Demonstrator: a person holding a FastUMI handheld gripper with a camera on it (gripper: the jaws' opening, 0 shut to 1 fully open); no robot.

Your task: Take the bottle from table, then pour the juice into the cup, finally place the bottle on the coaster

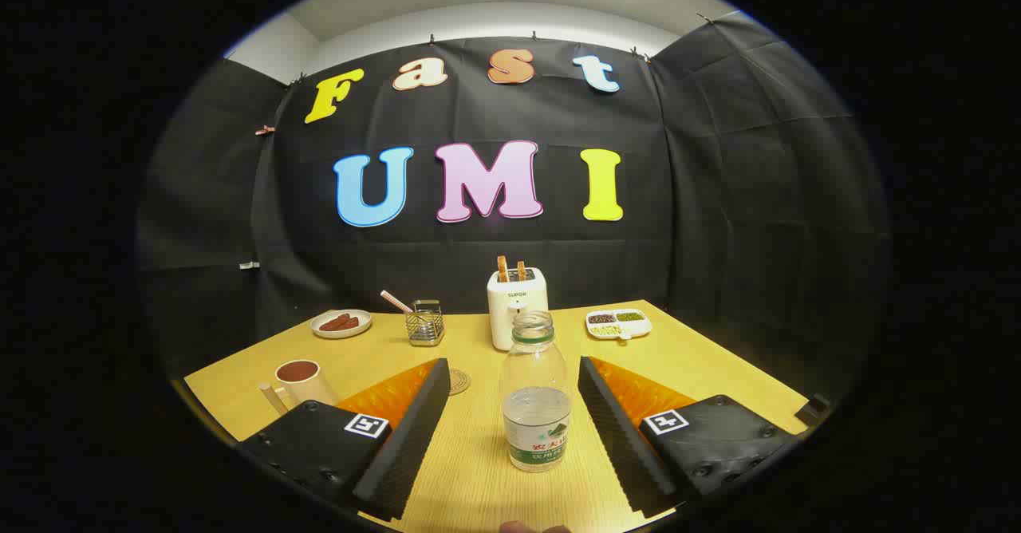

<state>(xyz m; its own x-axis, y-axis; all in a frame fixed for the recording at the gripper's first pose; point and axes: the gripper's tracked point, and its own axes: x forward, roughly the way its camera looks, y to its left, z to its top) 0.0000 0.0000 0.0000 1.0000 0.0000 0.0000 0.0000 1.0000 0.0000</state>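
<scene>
Claw (510, 405) spread wide, fingers on either side of the bottle (535, 393), neither one touching it. Bottle stands upright on the table (718, 365) between the fingers, closer to the right one, uncapped, clear, liquid in about the lower half, label around the base. Cup (300, 380) at 10 o'clock from the bottle, just beyond the left finger, dark contents, handle toward the camera side. Coaster (458, 380) flat on the table just past the left fingertip, at 11 o'clock from the bottle, partly hidden by the finger. Straight behind the bottle at 12 o'clock: white toaster (516, 309) with two slices sticking up. Farther back, wire holder (425, 324) with a utensil, plate (341, 323) with brown pieces to its left, divided dish (618, 323) at 1 o'clock.
</scene>
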